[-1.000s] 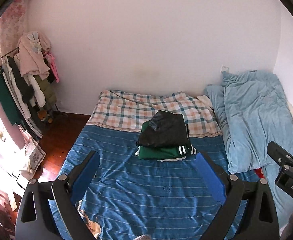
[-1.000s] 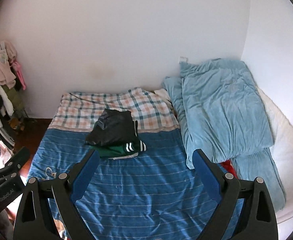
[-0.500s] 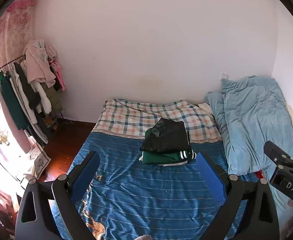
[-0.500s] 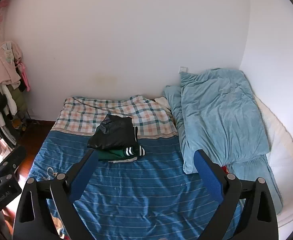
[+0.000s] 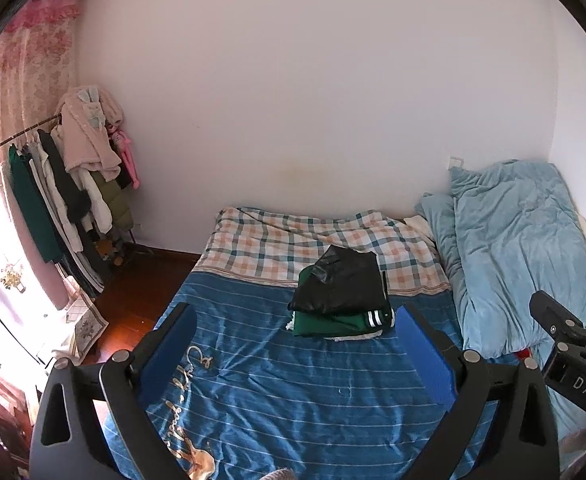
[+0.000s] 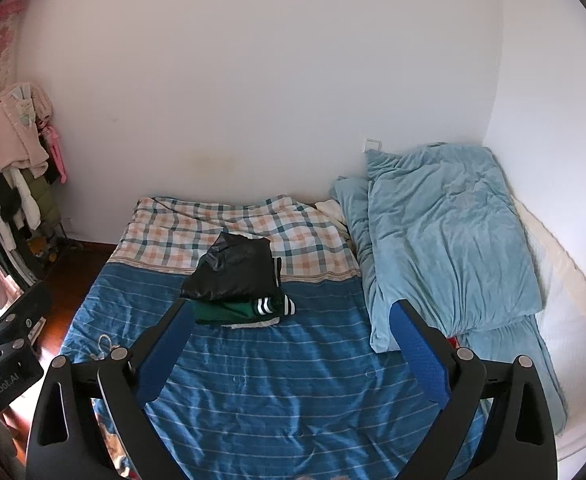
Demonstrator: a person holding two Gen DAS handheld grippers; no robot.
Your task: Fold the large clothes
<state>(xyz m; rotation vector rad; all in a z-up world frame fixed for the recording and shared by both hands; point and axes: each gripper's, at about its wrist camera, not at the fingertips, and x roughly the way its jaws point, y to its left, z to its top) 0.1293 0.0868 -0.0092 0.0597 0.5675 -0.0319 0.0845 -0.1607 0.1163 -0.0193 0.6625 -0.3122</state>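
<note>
Clothes [image 5: 341,294] lie folded in a stack on the bed [image 5: 313,392], beside the checked blanket [image 5: 277,244]; both tongs, left [image 5: 297,354] and right [image 6: 293,348], gape empty and have drawn back and risen, suggesting this garment is finished.

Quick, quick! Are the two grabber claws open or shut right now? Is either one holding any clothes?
Left gripper: open, holding nothing, above the blue striped bedspread.
Right gripper: open, holding nothing; the folded clothes pile lies untouched.
</note>
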